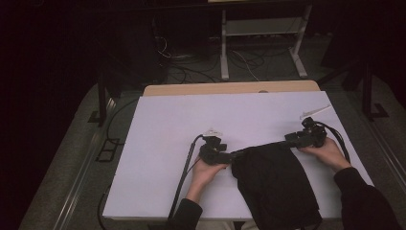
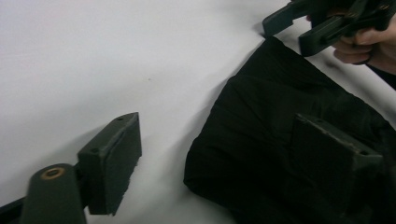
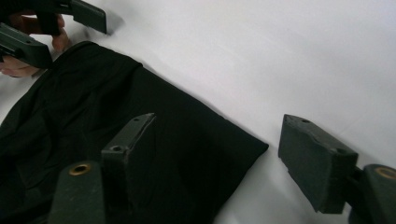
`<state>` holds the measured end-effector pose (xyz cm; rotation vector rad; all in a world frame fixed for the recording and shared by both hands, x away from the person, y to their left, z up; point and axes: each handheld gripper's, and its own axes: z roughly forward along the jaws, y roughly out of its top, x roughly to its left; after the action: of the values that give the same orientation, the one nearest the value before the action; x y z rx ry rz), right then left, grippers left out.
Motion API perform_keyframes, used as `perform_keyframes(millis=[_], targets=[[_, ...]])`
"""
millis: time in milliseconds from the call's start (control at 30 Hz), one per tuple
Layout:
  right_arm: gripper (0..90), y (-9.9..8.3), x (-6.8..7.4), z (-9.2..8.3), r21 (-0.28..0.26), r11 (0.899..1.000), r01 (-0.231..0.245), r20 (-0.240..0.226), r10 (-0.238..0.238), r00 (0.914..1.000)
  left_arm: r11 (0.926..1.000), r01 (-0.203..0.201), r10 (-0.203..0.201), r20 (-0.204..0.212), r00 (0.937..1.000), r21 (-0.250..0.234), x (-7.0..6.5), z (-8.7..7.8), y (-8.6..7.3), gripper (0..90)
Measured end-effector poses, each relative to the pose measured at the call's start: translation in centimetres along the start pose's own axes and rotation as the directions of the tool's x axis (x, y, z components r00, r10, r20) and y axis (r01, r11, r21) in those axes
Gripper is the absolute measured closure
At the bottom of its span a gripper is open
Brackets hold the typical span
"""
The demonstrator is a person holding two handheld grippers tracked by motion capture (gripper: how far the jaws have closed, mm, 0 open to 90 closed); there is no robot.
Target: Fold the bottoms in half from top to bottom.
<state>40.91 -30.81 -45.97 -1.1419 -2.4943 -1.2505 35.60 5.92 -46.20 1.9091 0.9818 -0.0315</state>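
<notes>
A folded black cloth (image 1: pixel 275 182) lies on the white table board (image 1: pixel 191 115) and hangs over its near edge. My left gripper (image 1: pixel 238 154) lies low at the cloth's far left corner. In the left gripper view it (image 2: pixel 215 121) is open, one jaw over the bare board, the other over the cloth (image 2: pixel 261 135). My right gripper (image 1: pixel 288 139) is at the far right corner. In the right gripper view it (image 3: pixel 217 123) is open astride that corner of the cloth (image 3: pixel 93 116). Neither gripper's pads press the fabric.
A thin white plastic piece (image 1: pixel 314 111) lies at the board's far right, and another small pale piece (image 1: pixel 212 131) just beyond the left gripper. Behind the table stand a white metal frame (image 1: pixel 225 48) and floor cables (image 1: pixel 191 72). The surroundings are dark.
</notes>
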Motion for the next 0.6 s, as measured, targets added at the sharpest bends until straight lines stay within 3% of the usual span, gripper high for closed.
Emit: perform_keyframes(millis=[133, 300, 433, 500, 600], targets=[[35.8, 0.0, 0.1, 0.1, -0.002, 1.000, 0.018, -0.001, -0.018, 0.9998, 0.9999, -0.001, 0.001, 0.009, 1.0000, 0.015, 0.1, 0.3, -0.2, 26.4], [56.8, -0.1, 0.6, 0.5, 0.020, 0.999, 0.050, -0.018, -0.050, 0.9986, 0.9985, 0.018, -0.021, 0.065, 0.9977, 0.052, 0.1, 0.5, -0.3, 49.0], [81.5, -0.1, 1.0, 1.0, 0.069, 0.996, 0.065, -0.047, -0.062, 0.9970, 0.9960, -0.038, 0.035, 0.044, 0.9984, 0.081, -0.4, 0.6, -0.4, 72.5], [83.3, -0.1, 1.3, 0.9, 0.074, 0.995, 0.066, -0.047, -0.063, 0.9969, 0.9950, -0.061, 0.058, 0.041, 0.9975, 0.079, -0.7, 0.4, -0.4, 79.4], [83.8, -0.1, 1.7, 0.4, 0.054, 0.997, 0.056, -0.034, -0.054, 0.9980, 0.9914, -0.116, 0.115, 0.021, 0.9932, 0.060, -1.2, -0.1, -0.2, 81.8]])
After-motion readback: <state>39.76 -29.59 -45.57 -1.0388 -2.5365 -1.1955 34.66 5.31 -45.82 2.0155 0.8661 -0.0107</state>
